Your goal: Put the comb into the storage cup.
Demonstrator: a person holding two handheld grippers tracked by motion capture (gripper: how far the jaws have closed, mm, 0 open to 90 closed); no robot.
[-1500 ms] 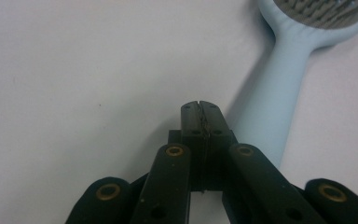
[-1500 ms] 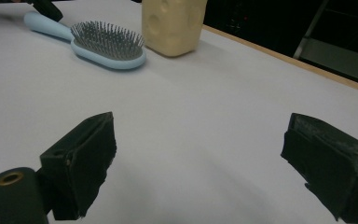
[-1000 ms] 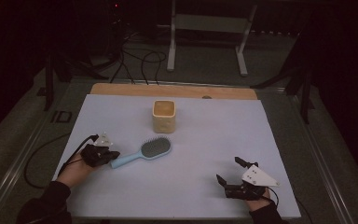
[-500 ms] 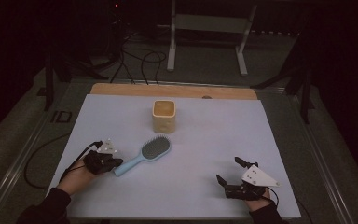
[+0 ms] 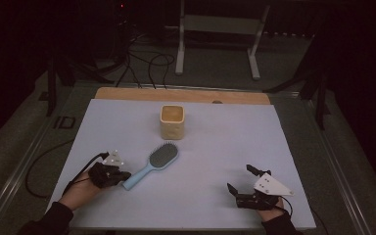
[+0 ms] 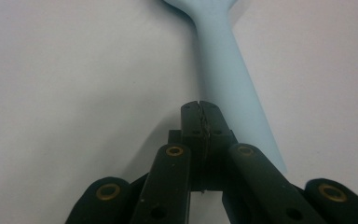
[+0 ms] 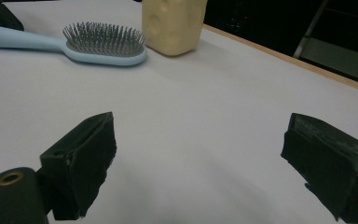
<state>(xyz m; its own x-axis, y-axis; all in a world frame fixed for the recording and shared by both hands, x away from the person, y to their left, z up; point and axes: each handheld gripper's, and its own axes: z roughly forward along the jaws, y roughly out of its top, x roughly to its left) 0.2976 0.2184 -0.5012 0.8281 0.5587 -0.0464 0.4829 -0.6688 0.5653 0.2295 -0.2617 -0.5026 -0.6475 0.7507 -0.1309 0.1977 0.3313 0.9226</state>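
progress: early, hairbrush [image 5: 155, 163] lies flat, not gripped, nothing lifted | left gripper [image 6: 200, 112] closed, empty, tips beside the handle end near the tabletop's left edge | right gripper [image 5: 247, 179] open, empty, near the front-right corner | around: yellow cup [image 5: 172, 121] toward the back edge, well apart, nothing in the way

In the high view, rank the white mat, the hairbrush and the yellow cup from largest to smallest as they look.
1. White mat, by far the largest; it covers most of the table.
2. Hairbrush, long and slim, with a light blue handle.
3. Yellow cup, the smallest, though it sits farther from the camera, so its gap to the hairbrush is unsure.
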